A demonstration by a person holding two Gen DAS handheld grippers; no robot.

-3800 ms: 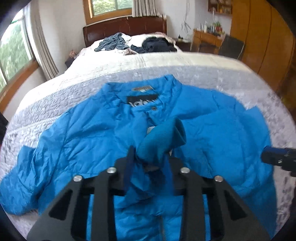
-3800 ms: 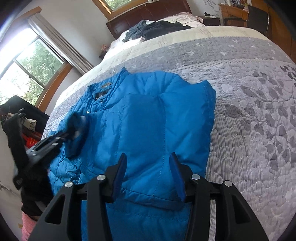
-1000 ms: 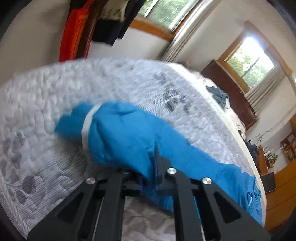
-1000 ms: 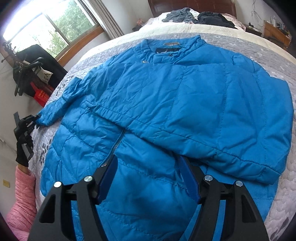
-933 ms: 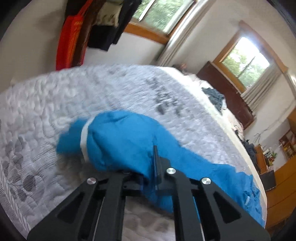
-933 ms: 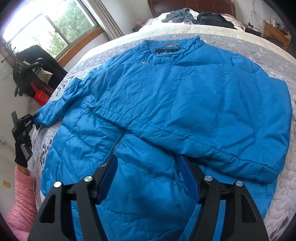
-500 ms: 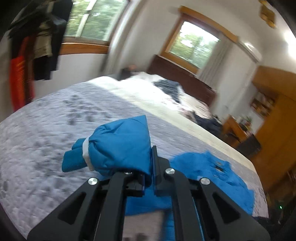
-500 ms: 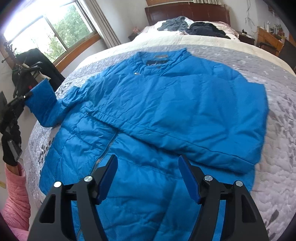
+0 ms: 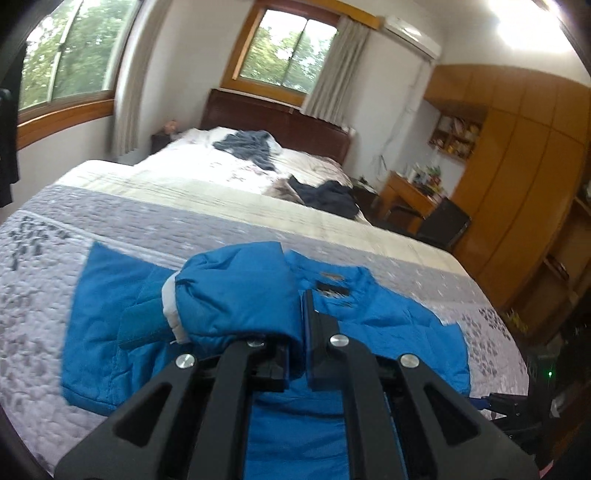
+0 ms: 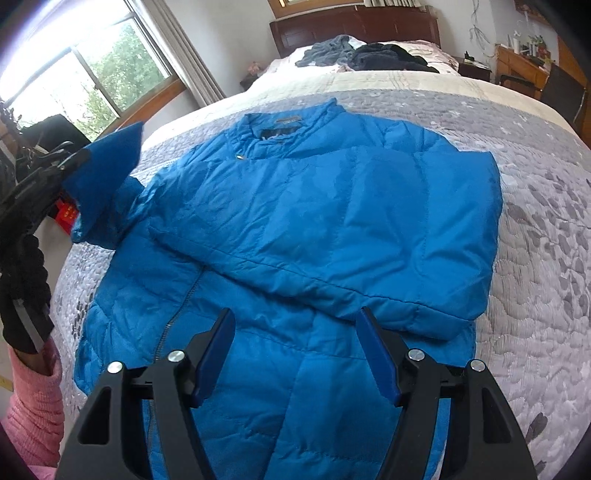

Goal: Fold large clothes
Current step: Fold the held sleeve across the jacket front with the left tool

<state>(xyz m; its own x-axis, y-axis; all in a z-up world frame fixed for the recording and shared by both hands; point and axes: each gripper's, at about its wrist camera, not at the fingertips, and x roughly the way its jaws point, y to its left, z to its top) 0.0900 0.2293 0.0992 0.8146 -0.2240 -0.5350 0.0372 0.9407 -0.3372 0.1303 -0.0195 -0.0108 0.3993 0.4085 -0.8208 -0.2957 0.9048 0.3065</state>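
We are over the bed [image 10: 535, 229], its grey leaf-patterned quilt [image 9: 44, 258] filling most of both views, with a dark wooden headboard [image 10: 354, 26] at the far end and a wooden wardrobe [image 9: 524, 177] along the wall in the left wrist view. Across the quilt lies the blue puffer jacket [image 10: 325, 206], front up, collar toward the headboard, one sleeve already folded across the chest. A heap of dark clothes [image 10: 369, 51] sits up by the pillows, well apart from the jacket. Our left gripper [image 9: 295, 321] has its jaws pinched tight on the cuff [image 9: 236, 295] of the other sleeve, which is lifted off the quilt and bunched above the jacket's body, a pale lining edge showing. From the right wrist we see that same cuff raised at the bed's left edge, above a pink sleeve [image 10: 33, 402]. Our right gripper [image 10: 295, 354] hovers over the jacket's lower half beside the zipper [image 10: 181, 306], jaws spread wide, holding nothing.
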